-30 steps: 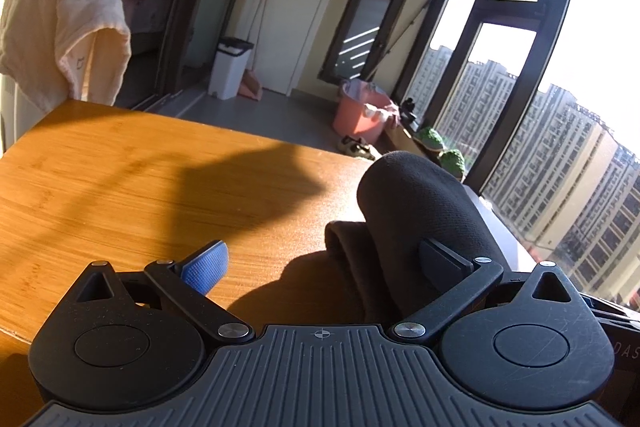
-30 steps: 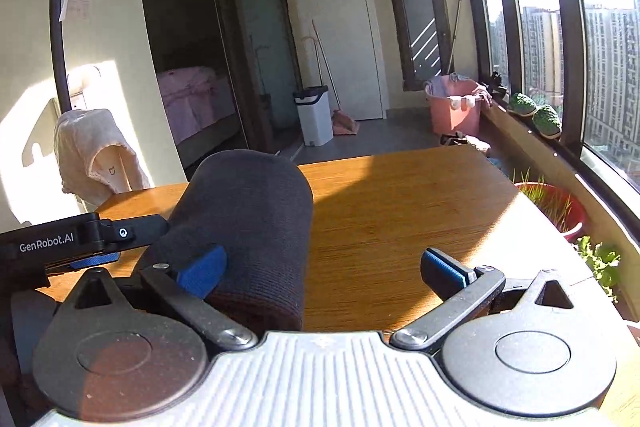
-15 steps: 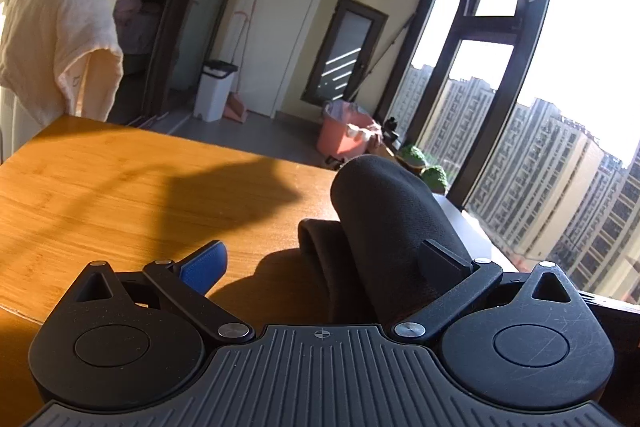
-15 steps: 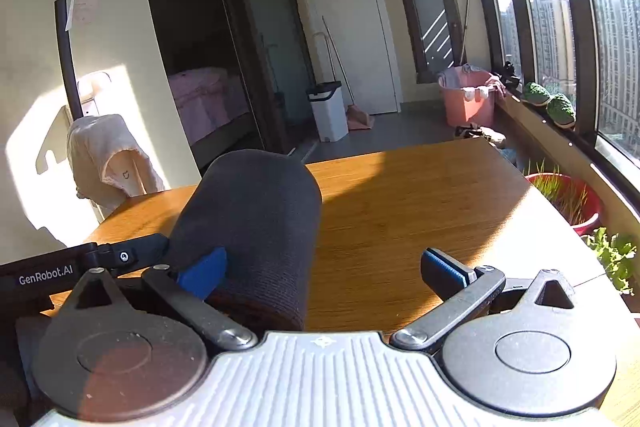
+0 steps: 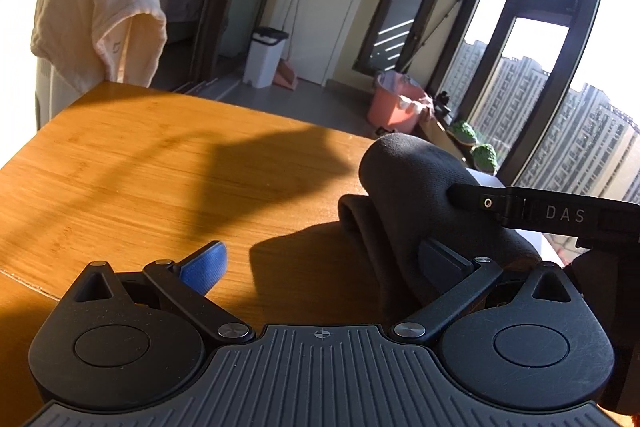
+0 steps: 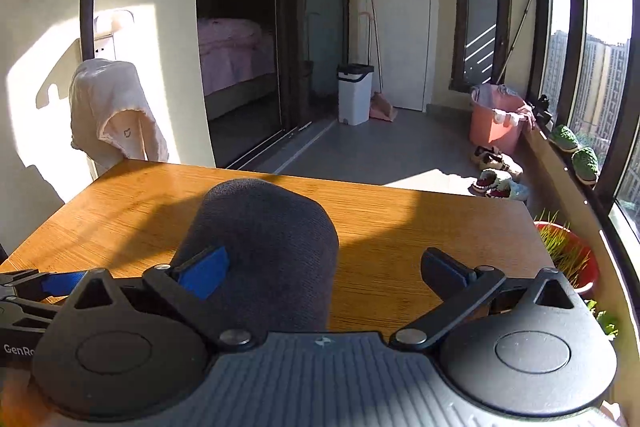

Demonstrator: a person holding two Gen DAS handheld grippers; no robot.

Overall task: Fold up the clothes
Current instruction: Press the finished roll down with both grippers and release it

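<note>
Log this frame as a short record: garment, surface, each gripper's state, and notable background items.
garment: dark folded cloth, draped up in a rounded hump
surface: wooden table, part sunlit, part in shadow
left gripper: open, its right finger against the cloth
right gripper: open, its left finger against the cloth
background: cream towel hanging past the far table edge; white bin; pink bucket; shoes on the floor

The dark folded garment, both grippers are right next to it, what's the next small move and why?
Probably lower the dark garment flat onto the wooden table. It drapes as a rounded fold over the inner fingers of the left gripper and right gripper, both open, raised off the table, so the fold is not yet set down.
</note>
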